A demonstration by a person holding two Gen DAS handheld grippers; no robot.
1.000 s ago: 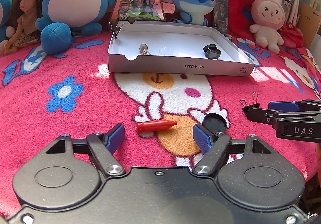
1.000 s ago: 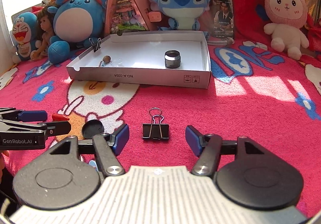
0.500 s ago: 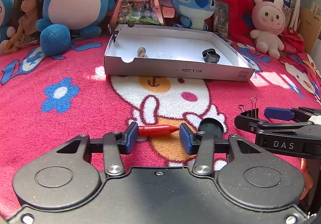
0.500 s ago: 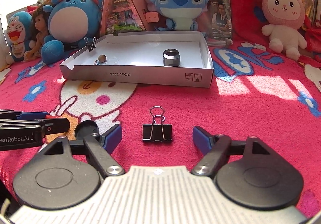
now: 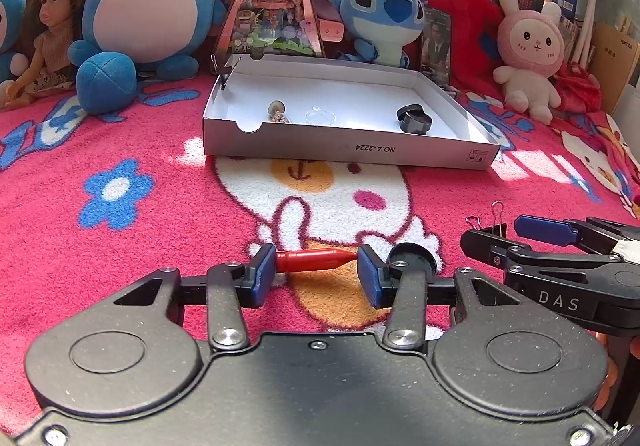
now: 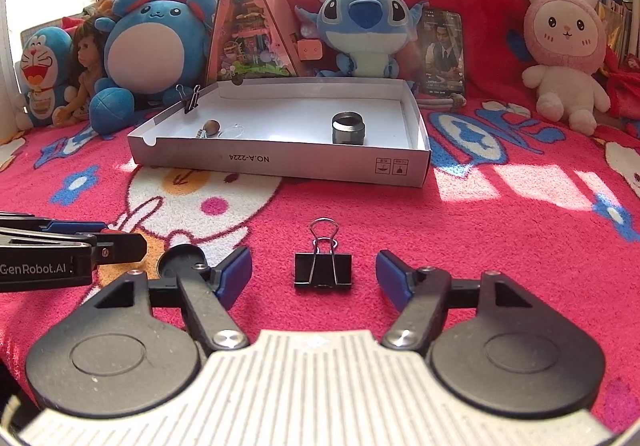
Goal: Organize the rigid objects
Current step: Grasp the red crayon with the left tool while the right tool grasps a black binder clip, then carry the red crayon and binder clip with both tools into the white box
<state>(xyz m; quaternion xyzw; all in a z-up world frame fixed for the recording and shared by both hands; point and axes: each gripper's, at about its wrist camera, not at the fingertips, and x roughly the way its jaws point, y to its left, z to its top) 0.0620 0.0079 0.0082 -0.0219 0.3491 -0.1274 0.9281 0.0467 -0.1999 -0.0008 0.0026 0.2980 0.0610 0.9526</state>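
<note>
On the pink blanket, our left gripper clamps the red bullet-shaped plastic piece end to end, seen only from the left wrist. Our right gripper, jaws just narrowing, brackets the black binder clip untouched.

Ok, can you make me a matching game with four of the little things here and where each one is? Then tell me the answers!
Things:
1. red crayon
2. black binder clip
3. metal ring
4. black round lid

Places:
A. inside the white box
B. on the blanket, just right of the left gripper's fingers
C. pinched end to end between the left gripper's blue pads
D. on the blanket between the right gripper's open fingers, untouched

Answers: 1-C, 2-D, 3-A, 4-B
</note>
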